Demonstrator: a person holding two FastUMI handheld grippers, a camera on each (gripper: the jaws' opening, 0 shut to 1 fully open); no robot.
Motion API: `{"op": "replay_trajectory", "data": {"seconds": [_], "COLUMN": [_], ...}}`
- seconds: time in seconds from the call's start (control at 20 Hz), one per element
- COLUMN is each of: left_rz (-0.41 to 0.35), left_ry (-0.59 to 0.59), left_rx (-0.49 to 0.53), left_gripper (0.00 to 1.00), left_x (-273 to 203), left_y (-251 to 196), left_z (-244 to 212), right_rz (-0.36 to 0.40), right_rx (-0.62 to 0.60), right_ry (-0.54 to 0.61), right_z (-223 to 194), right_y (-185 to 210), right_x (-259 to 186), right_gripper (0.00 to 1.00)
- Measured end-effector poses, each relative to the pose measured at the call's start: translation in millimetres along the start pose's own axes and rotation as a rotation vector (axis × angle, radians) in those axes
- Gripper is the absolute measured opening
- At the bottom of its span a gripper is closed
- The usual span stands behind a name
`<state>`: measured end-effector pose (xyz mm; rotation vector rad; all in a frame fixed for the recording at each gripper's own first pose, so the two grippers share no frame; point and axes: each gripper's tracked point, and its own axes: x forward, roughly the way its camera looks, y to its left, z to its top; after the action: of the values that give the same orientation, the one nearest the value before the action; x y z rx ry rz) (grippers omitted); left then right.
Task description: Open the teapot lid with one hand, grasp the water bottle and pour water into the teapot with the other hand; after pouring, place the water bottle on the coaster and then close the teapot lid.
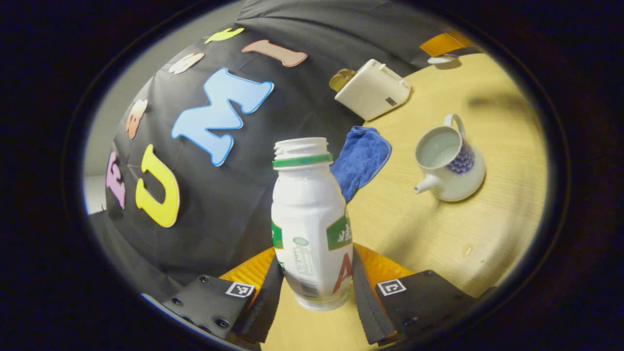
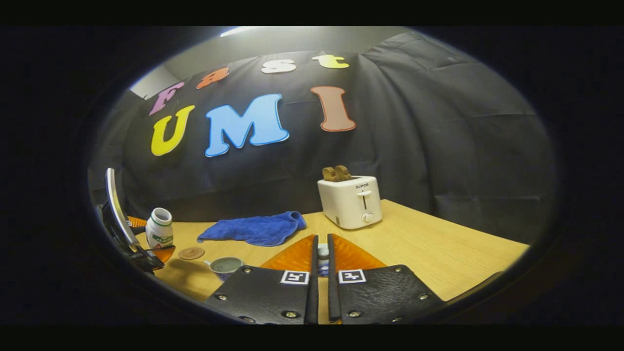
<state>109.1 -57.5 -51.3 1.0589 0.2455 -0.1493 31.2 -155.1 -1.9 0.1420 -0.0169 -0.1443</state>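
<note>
While the left gripper (image 1: 317,287) clasps the bottle (image 1: 312,219), the teapot (image 1: 451,165) stands lidless on the wooden table (image 1: 487,234).

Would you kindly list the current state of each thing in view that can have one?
water bottle: uncapped, upright, held between the left gripper jaws.
teapot: lid off, open, water inside, standing on the table.
teapot lid: pinched in the right gripper.
coaster: bare, nothing on it.
blue cloth: crumpled, lying flat.
toaster: bread standing up in the slots.
</note>
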Motion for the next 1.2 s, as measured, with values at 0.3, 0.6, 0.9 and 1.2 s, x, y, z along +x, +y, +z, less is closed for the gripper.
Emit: {"op": "replay_trajectory", "data": {"seconds": [0.3,0.6,0.9,1.2], "left_rz": [-0.001,0.007,0.032,0.050], "left_ry": [0.013,0.039,0.044,0.051], "left_rx": [0.197,0.358,0.488,0.573], "left_gripper": [0.82,0.77,0.76,0.76], "left_x": [2.5,-1.7,-4.9,-5.6], "left_y": [-10.5,-15.2,-12.4,-6.7], "left_z": [16.4,16.0,19.9,19.5], "right_rz": [-0.018,-0.021,-0.019,-0.018], "right_rx": [-0.023,-0.021,-0.015,-0.011], "right_ry": [-0.018,-0.022,-0.020,-0.014], "right_z": [2.9,3.3,2.4,0.3], "right_y": [-4.4,-6.0,-6.2,-5.8], "right_x": [-4.0,-6.1,-6.4,-4.9], "right_gripper": [0.08,0.08,0.08,0.08]}}
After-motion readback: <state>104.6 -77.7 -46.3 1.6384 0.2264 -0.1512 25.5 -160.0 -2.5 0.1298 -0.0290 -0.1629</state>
